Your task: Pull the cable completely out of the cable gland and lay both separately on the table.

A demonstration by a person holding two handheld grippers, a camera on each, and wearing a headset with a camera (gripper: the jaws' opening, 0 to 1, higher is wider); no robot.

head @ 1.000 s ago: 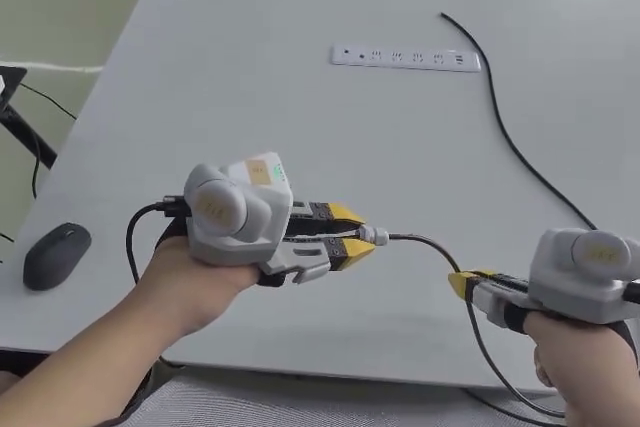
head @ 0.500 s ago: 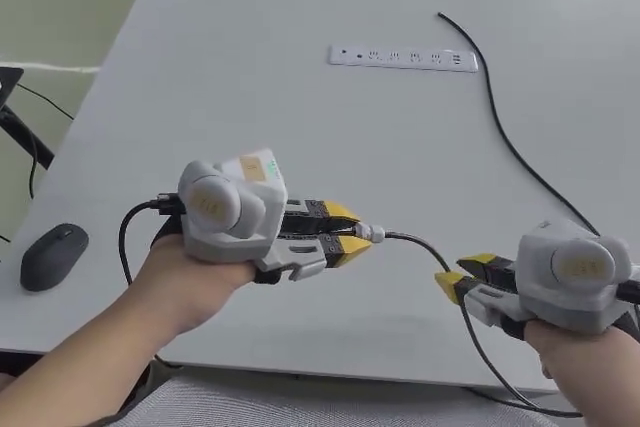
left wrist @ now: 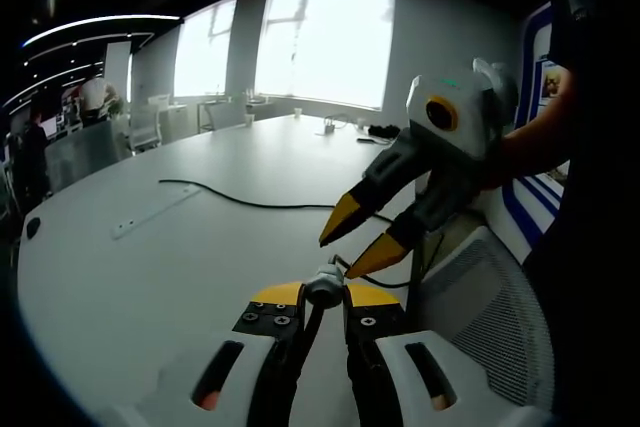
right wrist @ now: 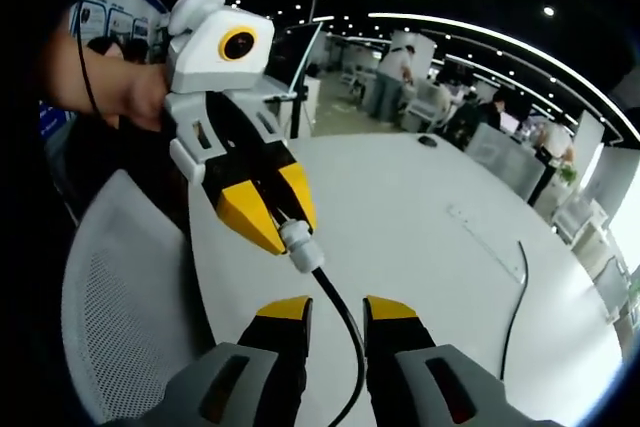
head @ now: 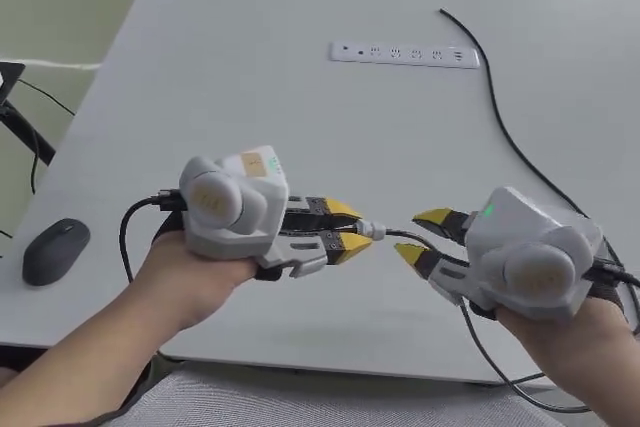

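Observation:
My left gripper (head: 350,230) is shut on a small grey cable gland (head: 368,232), held above the table's near edge. A black cable (head: 400,236) leaves the gland to the right and drops past the table edge. My right gripper (head: 412,234) is open, its yellow-tipped jaws standing on either side of the cable just right of the gland. In the left gripper view the gland (left wrist: 323,285) sits between my left gripper's tips (left wrist: 323,296), with the right gripper (left wrist: 345,255) close in front. In the right gripper view the cable (right wrist: 340,312) runs between my open right gripper (right wrist: 337,307) up to the gland (right wrist: 298,244).
A white power strip (head: 405,54) lies far across the grey table (head: 250,97), and another black cable (head: 510,137) runs along the right side. A dark mouse (head: 55,250) sits at the left edge. A mesh chair seat (head: 300,397) lies below the near edge.
My right gripper has moved left and up along the cable to just beside the gland, and its jaws have spread. The left gripper holds the gland in the same place.

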